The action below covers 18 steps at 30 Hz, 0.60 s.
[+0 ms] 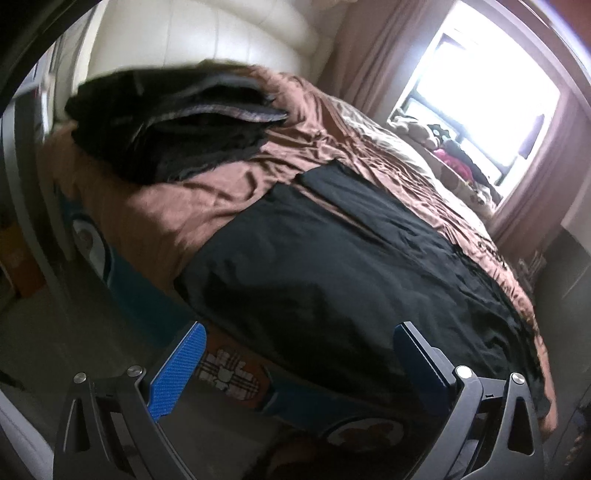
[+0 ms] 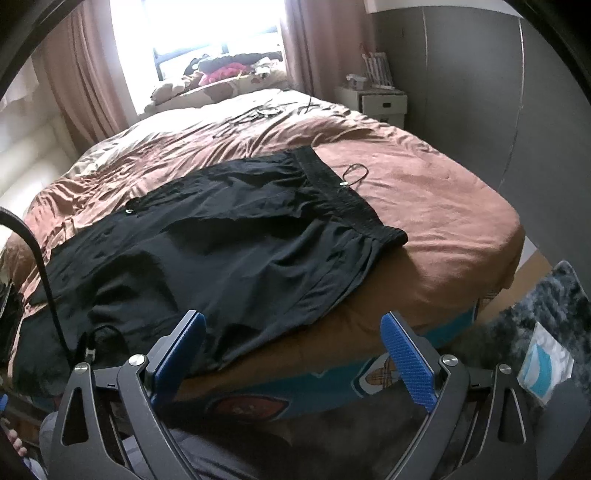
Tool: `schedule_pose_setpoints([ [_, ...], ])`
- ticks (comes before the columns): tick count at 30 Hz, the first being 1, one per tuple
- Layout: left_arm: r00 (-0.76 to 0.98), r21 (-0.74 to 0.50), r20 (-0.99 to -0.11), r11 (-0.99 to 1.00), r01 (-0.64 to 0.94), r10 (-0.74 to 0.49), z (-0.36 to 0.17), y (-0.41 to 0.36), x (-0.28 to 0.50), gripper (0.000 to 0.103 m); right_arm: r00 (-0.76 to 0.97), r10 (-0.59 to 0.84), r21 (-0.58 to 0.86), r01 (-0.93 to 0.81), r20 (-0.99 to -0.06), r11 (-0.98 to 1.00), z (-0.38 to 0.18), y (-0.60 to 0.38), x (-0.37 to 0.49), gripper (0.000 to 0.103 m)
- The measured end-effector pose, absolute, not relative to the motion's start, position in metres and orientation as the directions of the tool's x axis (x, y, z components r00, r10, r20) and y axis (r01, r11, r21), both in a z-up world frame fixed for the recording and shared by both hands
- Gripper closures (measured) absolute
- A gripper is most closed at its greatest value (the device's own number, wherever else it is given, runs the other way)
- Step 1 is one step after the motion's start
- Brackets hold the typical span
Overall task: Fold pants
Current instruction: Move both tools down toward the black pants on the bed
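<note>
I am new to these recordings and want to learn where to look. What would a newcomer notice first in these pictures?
First, the black pants spread flat across the brown bedspread, waistband toward the bed's right end. Next, the bright window behind the bed, and a pile of dark clothes near the white headboard. Both the left hand-held gripper and the right hand-held gripper are open at the near bed edge, holding nothing.

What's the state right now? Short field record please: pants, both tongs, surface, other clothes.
pants: black pants spread flat on the bed, waistband toward the right, one side at the near edge
left tongs: left tongs open, empty, in front of the pants
right tongs: right tongs open, empty, at the near edge
surface: brown bedsheet, wrinkled
other clothes: dark pile near the headboard
fold: not started
</note>
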<state>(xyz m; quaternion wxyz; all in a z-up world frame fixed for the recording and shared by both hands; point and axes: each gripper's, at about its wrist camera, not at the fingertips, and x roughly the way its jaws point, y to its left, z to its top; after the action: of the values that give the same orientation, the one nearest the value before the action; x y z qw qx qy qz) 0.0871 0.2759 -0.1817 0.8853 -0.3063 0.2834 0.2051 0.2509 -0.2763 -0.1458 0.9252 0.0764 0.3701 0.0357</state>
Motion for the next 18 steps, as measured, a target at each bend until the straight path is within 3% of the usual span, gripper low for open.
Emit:
schedule_pose_setpoints([
  [11,0.726,-0.464,-0.662,0.661,-0.590,0.183,-0.228,0.304,0.108,0.002,0.680,0.173,0.204,-0.036,-0.712,0.978,-0.164,-0.282,0.290,0.007],
  [16,0.714,-0.467,-0.666,0.624,-0.627,0.218,-0.240,0.319,0.111,0.018,0.677,0.160,0.194,-0.026,-0.719,0.981,-0.169,-0.282,0.299,0.008],
  [18,0.713,-0.473,-0.662,0.610,-0.636,0.230,-0.240,0.325,0.108,0.026,0.670,0.165,0.205,-0.019,-0.724,0.979,-0.173,-0.284,0.305,0.013],
])
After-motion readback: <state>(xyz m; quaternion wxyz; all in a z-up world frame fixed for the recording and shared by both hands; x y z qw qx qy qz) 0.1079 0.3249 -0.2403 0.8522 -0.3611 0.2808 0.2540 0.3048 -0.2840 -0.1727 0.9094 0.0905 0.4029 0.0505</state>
